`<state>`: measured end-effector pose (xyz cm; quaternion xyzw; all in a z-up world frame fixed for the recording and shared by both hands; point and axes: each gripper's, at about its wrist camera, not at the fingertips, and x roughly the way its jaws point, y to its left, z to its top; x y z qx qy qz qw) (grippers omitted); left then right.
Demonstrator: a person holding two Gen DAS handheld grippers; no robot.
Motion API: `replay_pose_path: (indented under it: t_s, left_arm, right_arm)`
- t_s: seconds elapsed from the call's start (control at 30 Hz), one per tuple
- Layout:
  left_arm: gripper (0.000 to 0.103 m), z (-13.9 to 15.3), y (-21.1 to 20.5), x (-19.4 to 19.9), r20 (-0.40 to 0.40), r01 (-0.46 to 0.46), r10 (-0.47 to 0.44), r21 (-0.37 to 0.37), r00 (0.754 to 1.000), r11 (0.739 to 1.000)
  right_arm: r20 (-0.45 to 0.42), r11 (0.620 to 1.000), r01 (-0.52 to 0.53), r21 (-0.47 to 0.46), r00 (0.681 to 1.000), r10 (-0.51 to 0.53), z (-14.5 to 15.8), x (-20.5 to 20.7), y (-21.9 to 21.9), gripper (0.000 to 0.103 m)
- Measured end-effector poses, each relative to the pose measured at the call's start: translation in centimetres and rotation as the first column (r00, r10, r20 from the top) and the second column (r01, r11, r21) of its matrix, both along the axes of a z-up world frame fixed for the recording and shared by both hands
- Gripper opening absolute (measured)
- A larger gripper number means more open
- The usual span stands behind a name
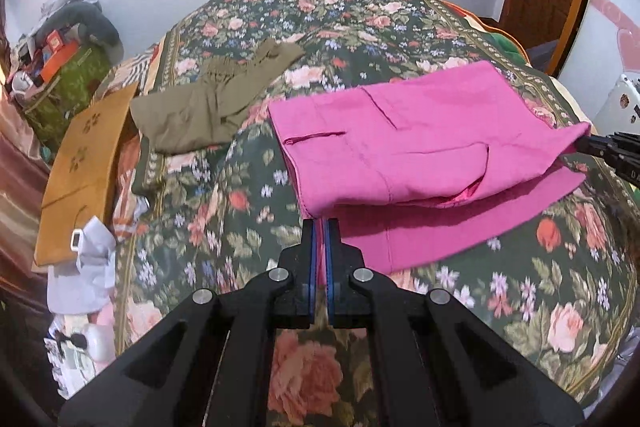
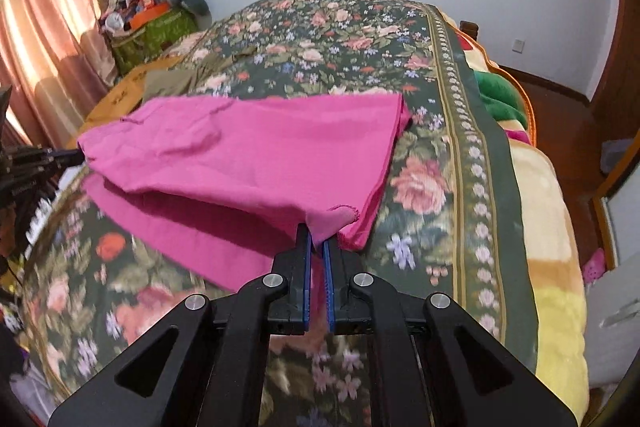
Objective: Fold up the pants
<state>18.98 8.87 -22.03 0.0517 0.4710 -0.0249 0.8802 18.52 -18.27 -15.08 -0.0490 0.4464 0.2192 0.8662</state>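
Observation:
The pink pants (image 1: 420,147) lie on the floral bedspread (image 1: 224,195), partly folded over, with the upper layer lifted above the lower one. My left gripper (image 1: 321,227) is shut on the near left corner of the upper layer. My right gripper (image 2: 317,239) is shut on the near right corner of the pink pants (image 2: 248,163). The right gripper also shows at the right edge of the left wrist view (image 1: 588,143), and the left gripper at the left edge of the right wrist view (image 2: 76,158).
Olive-green pants (image 1: 208,103) lie on the bed's far left. A tan folded cloth (image 1: 84,167) and white items (image 1: 84,275) sit at the left edge. A cluttered green box (image 2: 156,27) stands by the curtain. A yellow blanket (image 2: 548,247) hangs off the bed's right side.

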Motion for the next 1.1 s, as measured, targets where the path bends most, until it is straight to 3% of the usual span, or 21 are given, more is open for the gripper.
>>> replay_pose_path:
  t_s: [0.13, 0.3, 0.4, 0.47, 0.57, 0.83, 1.1]
  left_arm:
    - [0.008, -0.3, 0.6, -0.7, -0.025, -0.024, 0.023, -0.029, 0.999, 0.999]
    - [0.018, 0.4, 0.7, -1.5, -0.016, -0.034, 0.033, -0.017, 0.999, 0.999]
    - [0.041, 1.6, 0.1, -1.8, 0.014, -0.02, 0.02, 0.0, 1.0, 1.0]
    - [0.071, 2.5, -0.5, -2.0, 0.047, -0.009, 0.009, 0.013, 0.999, 1.0]
    - [0.084, 3.5, -1.6, -2.0, 0.07, 0.018, -0.017, -0.003, 0.997, 1.0]
    - [0.087, 2.7, -4.9, -0.4, 0.022, 0.091, -0.092, 0.026, 0.996, 0.995]
    - [0.087, 0.4, -7.3, 0.8, -0.035, 0.164, -0.163, 0.056, 0.986, 0.985]
  right_arm:
    - [-0.014, 0.999, -0.007, -0.046, 1.0, 0.007, -0.2, -1.1, -0.3, 0.01]
    - [-0.007, 1.0, 0.008, -0.013, 1.0, -0.008, 0.9, -2.3, -1.0, 0.021]
    - [0.018, 1.0, -0.001, 0.002, 1.0, 0.001, 2.0, -2.8, -1.0, 0.034]
    - [0.035, 1.0, -0.021, 0.008, 0.999, 0.02, 2.8, -3.1, -0.5, 0.05]
    - [0.06, 0.998, -0.062, 0.011, 0.996, 0.061, 3.8, -3.3, 0.6, 0.065]
    - [0.039, 0.98, -0.195, -0.029, 0.98, 0.196, 2.0, -2.4, 5.0, 0.067]
    - [-0.025, 0.964, -0.256, -0.067, 0.967, 0.255, 0.0, -0.8, 7.1, 0.065]
